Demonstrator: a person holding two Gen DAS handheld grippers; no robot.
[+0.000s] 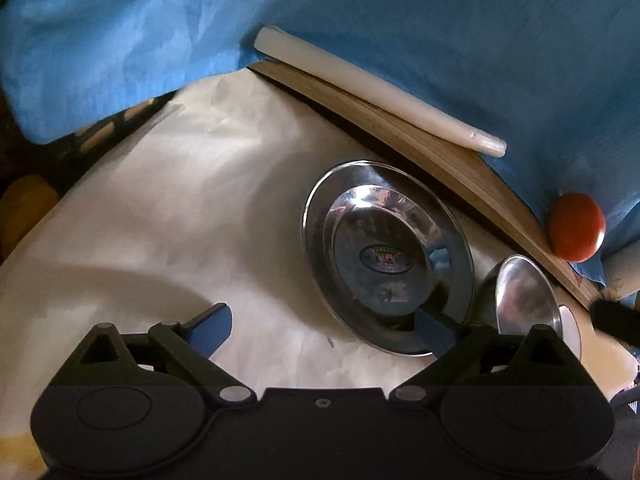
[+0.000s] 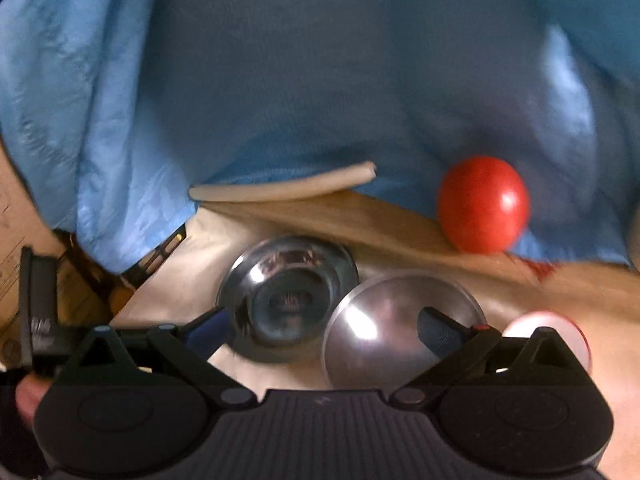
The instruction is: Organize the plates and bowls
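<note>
The left gripper point(image 1: 326, 330) stood wide open with nothing between its blue fingers point(image 1: 212, 330); it hung over the white paper point(image 1: 192, 208) that covered the table, and its right finger lay in front of the near rim of the steel plate point(image 1: 386, 256) — whether it touched the rim I could not tell. The plate lay flat on the paper with a label in its middle; just beside it, to the right, was a smaller steel bowl point(image 1: 524, 296), bottom up. Behind them ran a wooden board point(image 1: 420, 128) with a white strip point(image 1: 360, 76) on it, a red tomato point(image 1: 576, 226) at its end, and blue cloth point(image 1: 400, 8) behind.

The right gripper point(image 2: 324, 330) was also spread wide and held nothing; in its blurred view the upturned bowl point(image 2: 384, 332) lay between the fingers — the plate point(image 2: 288, 296) touched it on the left.
</note>
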